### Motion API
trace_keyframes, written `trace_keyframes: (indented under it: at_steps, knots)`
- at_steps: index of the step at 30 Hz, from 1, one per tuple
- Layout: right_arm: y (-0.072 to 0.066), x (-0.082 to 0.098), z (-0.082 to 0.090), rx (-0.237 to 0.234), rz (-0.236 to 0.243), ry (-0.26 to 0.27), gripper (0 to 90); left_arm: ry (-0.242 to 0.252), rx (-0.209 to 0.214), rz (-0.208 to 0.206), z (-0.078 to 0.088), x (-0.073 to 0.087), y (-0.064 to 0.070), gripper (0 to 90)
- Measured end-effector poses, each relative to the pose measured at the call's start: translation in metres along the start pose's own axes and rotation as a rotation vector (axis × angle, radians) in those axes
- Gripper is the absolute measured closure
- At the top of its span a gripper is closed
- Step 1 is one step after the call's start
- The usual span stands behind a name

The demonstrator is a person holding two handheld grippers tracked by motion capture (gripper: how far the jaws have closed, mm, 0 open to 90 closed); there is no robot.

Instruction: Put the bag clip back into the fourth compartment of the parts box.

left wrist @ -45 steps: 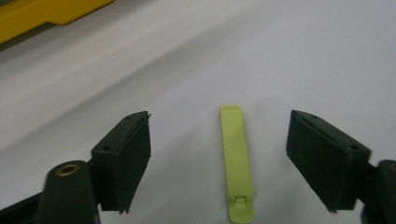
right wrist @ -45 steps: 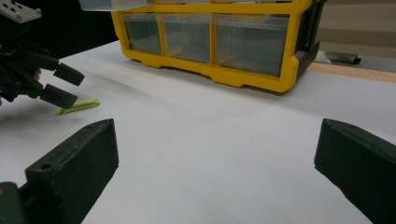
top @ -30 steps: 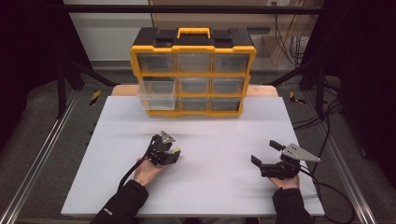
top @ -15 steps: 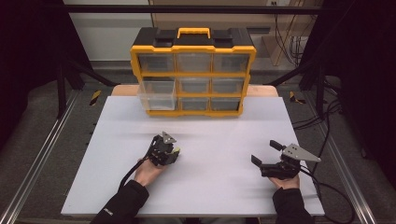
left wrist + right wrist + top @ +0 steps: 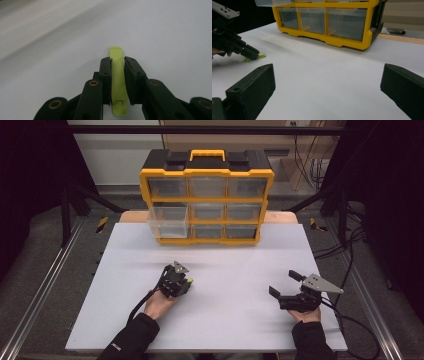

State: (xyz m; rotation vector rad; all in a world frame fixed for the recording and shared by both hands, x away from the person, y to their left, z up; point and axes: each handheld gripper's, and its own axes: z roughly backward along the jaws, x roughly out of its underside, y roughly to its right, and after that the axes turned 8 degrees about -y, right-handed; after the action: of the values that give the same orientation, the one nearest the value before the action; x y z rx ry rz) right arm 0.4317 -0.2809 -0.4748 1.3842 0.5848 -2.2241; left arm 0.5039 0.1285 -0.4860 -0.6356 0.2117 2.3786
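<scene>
— While we look along the left gripper (image 5: 117,66), what do we have between its pads?

— We have a thin lime-green strip (image 5: 117,82) there, standing on edge. Its long axis runs the same way as the jaws, so it points straight ahead of the gripper and its rounded far end pokes out past the tips. The jaws have just been closing, and now both pads lie flat against the strip's sides, pinching it.

— And where do we place the strip on the worktop (image 5: 235,255)?

— From the high view, we see it at the left gripper (image 5: 186,281), left of the middle of the white worktop and well in front of the yellow drawer cabinet (image 5: 207,195). Only a small bit of green (image 5: 190,280) shows at the tips there. From the right gripper view, we see the strip (image 5: 255,57) lying low on the surface, with one end reaching out beyond the black tips.

— What do we say about the right gripper (image 5: 282,283)?

— We hold it near the right edge of the worktop, well apart from the strip, with its jaws spread wide and nothing between them.

— Anything about the cabinet?

— We see one clear drawer (image 5: 168,220) on its left side pulled out.
</scene>
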Motion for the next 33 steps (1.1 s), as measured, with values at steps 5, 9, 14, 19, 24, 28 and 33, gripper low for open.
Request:
trace_keyframes:
  at_steps: [5, 9, 14, 19, 24, 28, 33]
  knots:
    - [0.0, 0.0, 0.0, 0.0, 0.001, 0.0, 0.3, -0.003, 0.004, 0.002, 0.0, 0.0, 0.0, 77.2]
    - [0.0, 0.0, 0.0, -0.002, 0.001, 0.001, 0.2, -0.005, 0.008, 0.004, 0.0, 0.0, -0.001, 77.4]
    - [0.0, 0.0, 0.0, -0.004, 0.001, 0.0, 0.2, 0.003, 0.009, 0.008, 0.003, 0.0, -0.003, 77.6]
    - [0.0, 0.0, 0.0, -0.003, -0.001, 0.0, 0.3, 0.006, 0.016, 0.005, 0.005, 0.0, -0.003, 77.7]
    - [0.0, 0.0, 0.0, -0.002, 0.001, 0.001, 0.3, 0.012, 0.016, -0.002, 0.008, 0.0, -0.003, 77.8]
    - [0.0, 0.0, 0.001, -0.002, -0.001, 0.003, 0.3, 0.019, 0.017, -0.001, 0.011, 0.0, -0.004, 77.9]
    - [0.0, 0.0, 0.001, -0.002, -0.002, 0.002, 0.3, 0.029, 0.021, 0.0, 0.016, 0.0, -0.005, 77.9]
